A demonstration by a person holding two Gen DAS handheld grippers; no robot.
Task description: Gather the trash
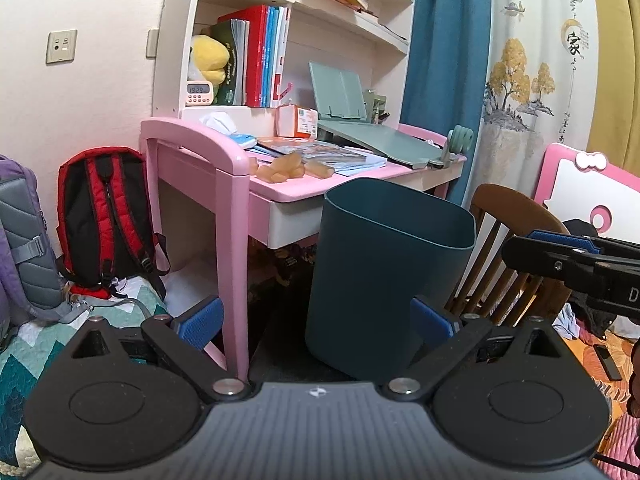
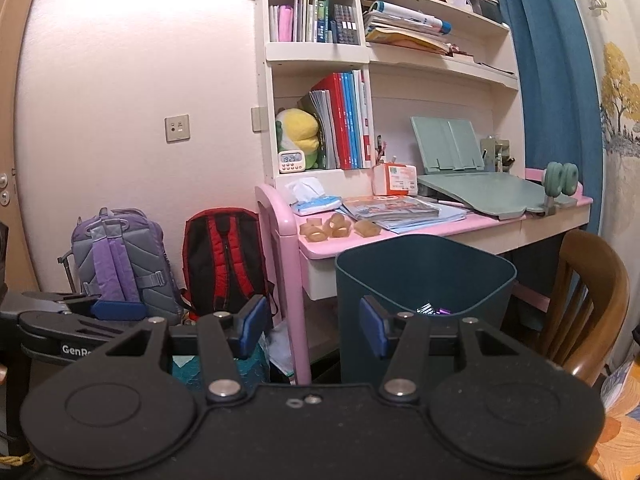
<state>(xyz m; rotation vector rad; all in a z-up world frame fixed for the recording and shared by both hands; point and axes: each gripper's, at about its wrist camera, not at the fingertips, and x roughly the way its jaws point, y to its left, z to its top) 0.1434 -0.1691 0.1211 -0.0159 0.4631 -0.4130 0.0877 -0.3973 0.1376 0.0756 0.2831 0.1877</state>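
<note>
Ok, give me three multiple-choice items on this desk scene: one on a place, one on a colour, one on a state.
1. Where does the bin stand?
A. on the desk
B. on the floor in front of the desk
C. on the chair

2. What colour is the backpack nearest the desk leg?
A. red and black
B. green
C. yellow

3. How is the right gripper?
A. shut on a wrapper
B. shut on nothing
C. open and empty

Answers:
1 B, its base sits below the desk's edge.
2 A, red straps on black.
3 C, a wide gap shows between the pads.
</note>
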